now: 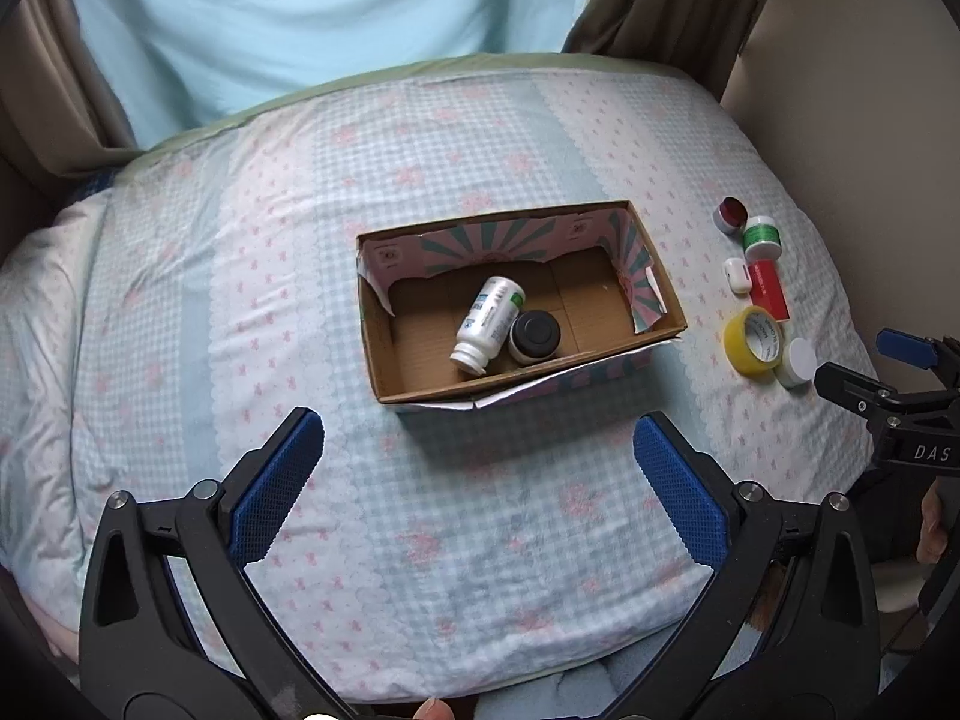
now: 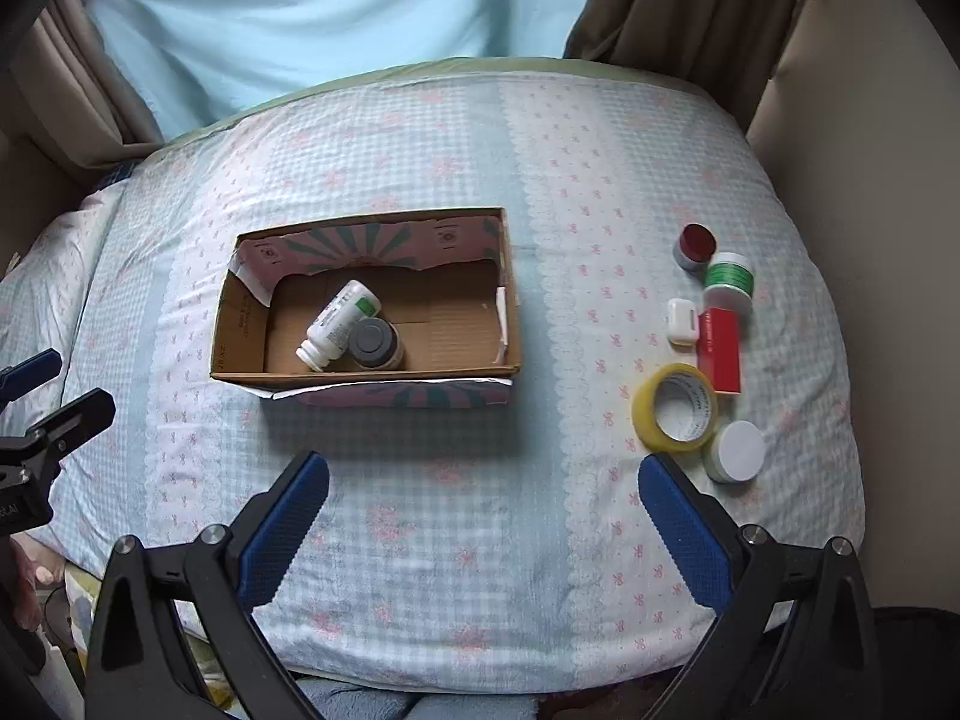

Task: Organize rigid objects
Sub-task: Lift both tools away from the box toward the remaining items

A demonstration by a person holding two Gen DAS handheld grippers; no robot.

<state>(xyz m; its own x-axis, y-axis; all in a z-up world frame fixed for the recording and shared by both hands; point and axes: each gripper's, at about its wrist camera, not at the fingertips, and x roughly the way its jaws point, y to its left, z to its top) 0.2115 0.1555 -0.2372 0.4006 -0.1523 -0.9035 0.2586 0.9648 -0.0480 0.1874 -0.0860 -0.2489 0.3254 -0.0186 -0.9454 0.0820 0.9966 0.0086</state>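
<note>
Two of eight small items packed in a cardboard box on a bed, six still waiting beside it

A cardboard box sits mid-bed holding a white pill bottle lying on its side against a dark-lidded jar; by my judgement the sorting is about a quarter done. Well to the box's right lie a red-lidded jar, a green-labelled jar, a white earbud case, a red box, a yellow tape roll and a white-lidded jar. The left gripper and right gripper both hover empty near the bed's front edge, jaws spread wide. The surface is a soft quilt in pale blue check with pink bows; behind it hang a light blue drape and brown curtains, with a cream wall at right
</note>
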